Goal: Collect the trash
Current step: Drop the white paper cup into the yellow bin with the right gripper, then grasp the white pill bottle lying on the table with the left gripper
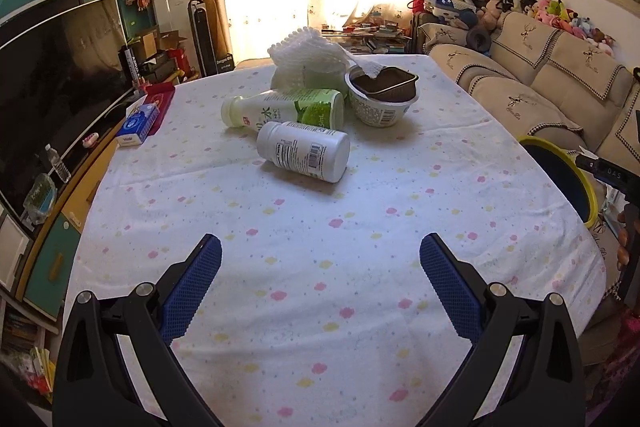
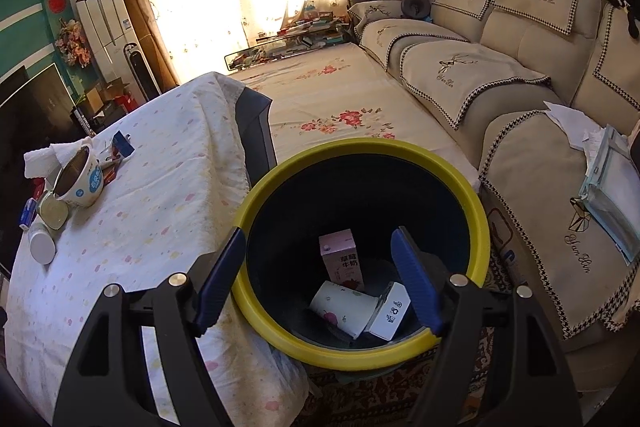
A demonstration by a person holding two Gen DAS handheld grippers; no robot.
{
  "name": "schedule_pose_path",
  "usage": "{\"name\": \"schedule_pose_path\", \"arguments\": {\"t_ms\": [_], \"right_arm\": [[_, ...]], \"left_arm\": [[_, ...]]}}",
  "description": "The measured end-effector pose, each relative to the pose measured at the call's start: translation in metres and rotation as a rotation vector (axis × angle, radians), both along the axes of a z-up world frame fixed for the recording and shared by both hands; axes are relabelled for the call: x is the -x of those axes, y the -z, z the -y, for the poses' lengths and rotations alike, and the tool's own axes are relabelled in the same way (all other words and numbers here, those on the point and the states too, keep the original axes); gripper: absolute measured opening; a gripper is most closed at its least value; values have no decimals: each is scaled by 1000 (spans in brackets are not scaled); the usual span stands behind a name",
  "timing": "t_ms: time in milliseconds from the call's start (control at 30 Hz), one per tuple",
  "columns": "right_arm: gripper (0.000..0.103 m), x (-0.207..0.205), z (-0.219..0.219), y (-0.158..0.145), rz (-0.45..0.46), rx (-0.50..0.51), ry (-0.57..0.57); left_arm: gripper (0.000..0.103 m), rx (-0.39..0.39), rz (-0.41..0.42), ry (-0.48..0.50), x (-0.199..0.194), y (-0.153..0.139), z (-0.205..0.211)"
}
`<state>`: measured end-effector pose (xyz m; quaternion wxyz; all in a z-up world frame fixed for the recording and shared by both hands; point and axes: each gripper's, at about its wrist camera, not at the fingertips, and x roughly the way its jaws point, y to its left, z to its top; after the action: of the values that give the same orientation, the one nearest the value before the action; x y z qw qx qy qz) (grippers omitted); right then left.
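The table [image 1: 460, 187], draped in a white cloth with pastel spots, fills the left wrist view, and just off its right edge stands the yellow-rimmed bin [image 2: 478, 215], already holding a pink carton [image 2: 342, 257], a white paper cup [image 2: 344, 309] and a small white box [image 2: 390, 313]. Out in the table's middle sits the trash cluster: white foam netting [image 1: 308, 57] at the back, an instant-noodle bowl [image 1: 382, 101] upright beside it, a green-label bottle [image 1: 288, 109] lying flat, a white pill bottle [image 1: 304, 151] on its side nearest; left gripper [image 1: 320, 247] hovers short of them, jaws wide and empty; right gripper [image 2: 320, 239] hangs over the bin mouth, jaws spread wide, gripping nothing.
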<state>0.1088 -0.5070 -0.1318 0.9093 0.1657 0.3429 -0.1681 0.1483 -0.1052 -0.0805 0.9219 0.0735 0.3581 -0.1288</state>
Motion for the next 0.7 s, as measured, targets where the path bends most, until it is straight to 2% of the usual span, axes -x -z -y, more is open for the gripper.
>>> {"name": "schedule_pose_path", "arguments": {"t_ms": [133, 333, 533, 700], "right_arm": [[71, -3, -4, 1, -5, -7, -14], [71, -7, -10, 0, -11, -5, -23], [71, -15, -13, 4, -31, -4, -33], [71, -20, -14, 7, -46, -2, -36]], "left_arm": [[98, -22, 5, 71, -33, -1, 3], [98, 55, -50, 129, -84, 1, -10], [98, 80, -70, 199, -118, 6, -11], [98, 37, -81, 237, -134, 16, -5]]}}
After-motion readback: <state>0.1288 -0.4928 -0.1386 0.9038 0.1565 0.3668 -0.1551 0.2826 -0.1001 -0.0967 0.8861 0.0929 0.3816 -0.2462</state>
